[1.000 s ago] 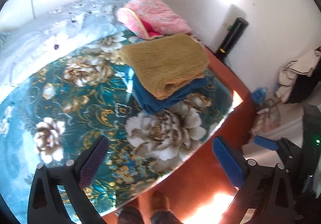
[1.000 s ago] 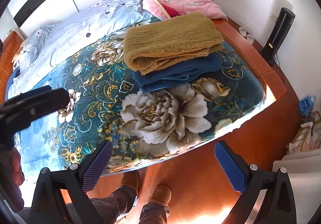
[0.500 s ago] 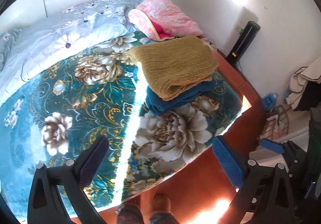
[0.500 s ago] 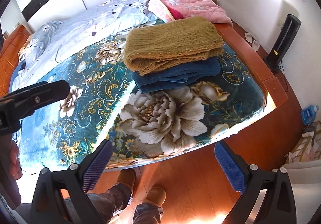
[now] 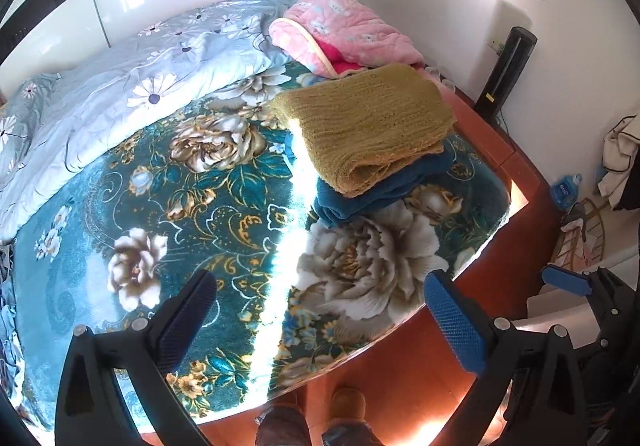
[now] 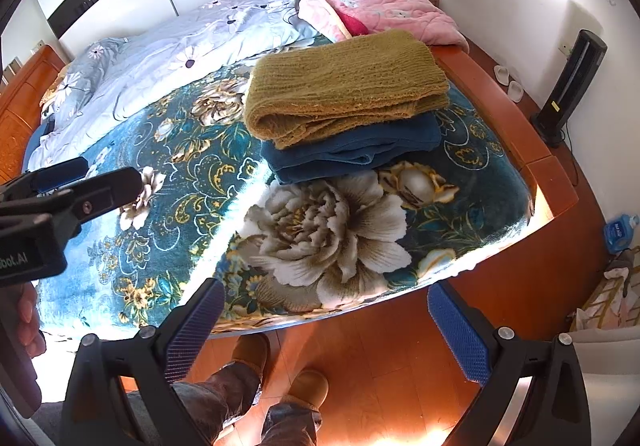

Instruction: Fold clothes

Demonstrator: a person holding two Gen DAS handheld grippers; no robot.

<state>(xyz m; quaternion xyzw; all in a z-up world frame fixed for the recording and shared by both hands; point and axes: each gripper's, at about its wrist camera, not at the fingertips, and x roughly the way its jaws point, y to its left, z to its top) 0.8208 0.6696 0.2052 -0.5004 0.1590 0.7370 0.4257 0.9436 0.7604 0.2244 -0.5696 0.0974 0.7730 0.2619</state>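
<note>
A folded mustard knit garment (image 5: 368, 122) (image 6: 344, 86) lies on top of a folded dark blue garment (image 5: 384, 190) (image 6: 356, 154), stacked on the far right part of the teal floral blanket (image 5: 192, 186) (image 6: 332, 222). My left gripper (image 5: 320, 310) is open and empty, held above the near edge of the bed, well short of the stack. My right gripper (image 6: 326, 322) is also open and empty, over the bed's foot edge. The left gripper's body (image 6: 60, 202) shows at the left of the right wrist view.
A pink quilted blanket (image 5: 344, 34) and a pale blue floral duvet (image 5: 132, 86) lie at the back of the bed. The wooden bed frame (image 6: 516, 134) borders the right side. A black tower heater (image 6: 572, 86), slippers (image 6: 508, 82) and a person's feet (image 6: 276, 378) are on the floor.
Both grippers have drawn back and risen, so more of the bed and wardrobe shows. The stack has not moved; both grippers stay open.
</note>
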